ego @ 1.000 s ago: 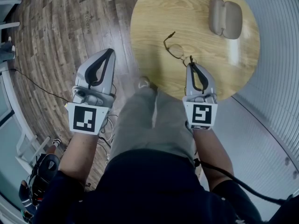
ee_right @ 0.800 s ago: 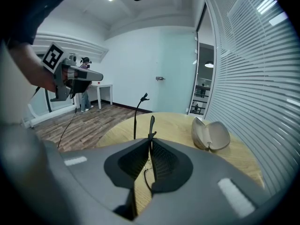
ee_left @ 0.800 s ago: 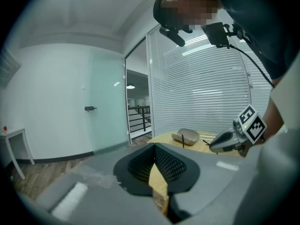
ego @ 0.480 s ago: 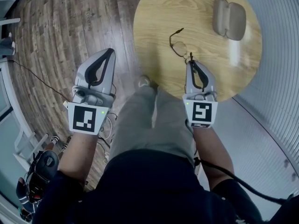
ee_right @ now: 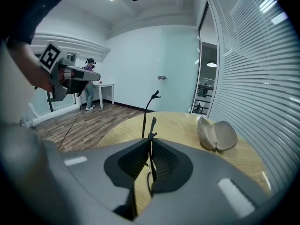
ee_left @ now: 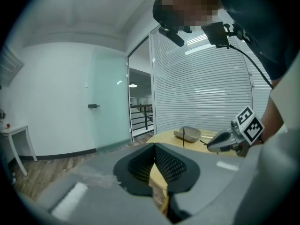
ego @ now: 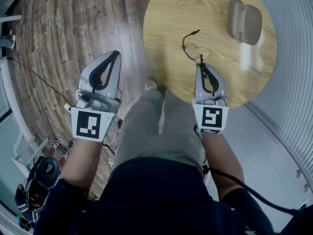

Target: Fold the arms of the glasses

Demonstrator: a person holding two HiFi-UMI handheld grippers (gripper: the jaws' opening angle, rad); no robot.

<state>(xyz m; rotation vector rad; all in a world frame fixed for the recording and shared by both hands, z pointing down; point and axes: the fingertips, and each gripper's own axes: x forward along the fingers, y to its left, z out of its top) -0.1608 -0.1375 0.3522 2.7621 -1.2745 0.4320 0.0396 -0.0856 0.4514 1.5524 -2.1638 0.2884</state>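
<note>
Thin dark-rimmed glasses (ego: 190, 49) hang over the round wooden table (ego: 166, 23), and my right gripper (ego: 201, 64) is shut on them near one hinge. In the right gripper view the frame (ee_right: 152, 125) stands pinched between the pads of the gripper (ee_right: 151, 143), with one arm (ee_right: 149, 108) sticking up and away, unfolded. My left gripper (ego: 114, 54) is held over the wooden floor, left of the table, its fingertips together and nothing between them. From the left gripper (ee_left: 154, 145) view, the right gripper (ee_left: 225, 139) shows at the table's edge.
An open beige glasses case (ego: 244, 21) lies at the table's far right, also seen as the case (ee_right: 216, 134) beyond the glasses. Window blinds (ee_right: 253, 69) run along the right side. The person's legs (ego: 156, 126) fill the space between both grippers.
The glasses' free arm has swung slightly to the right above the table, and the view has shifted a little. Both grippers have kept their places.
</note>
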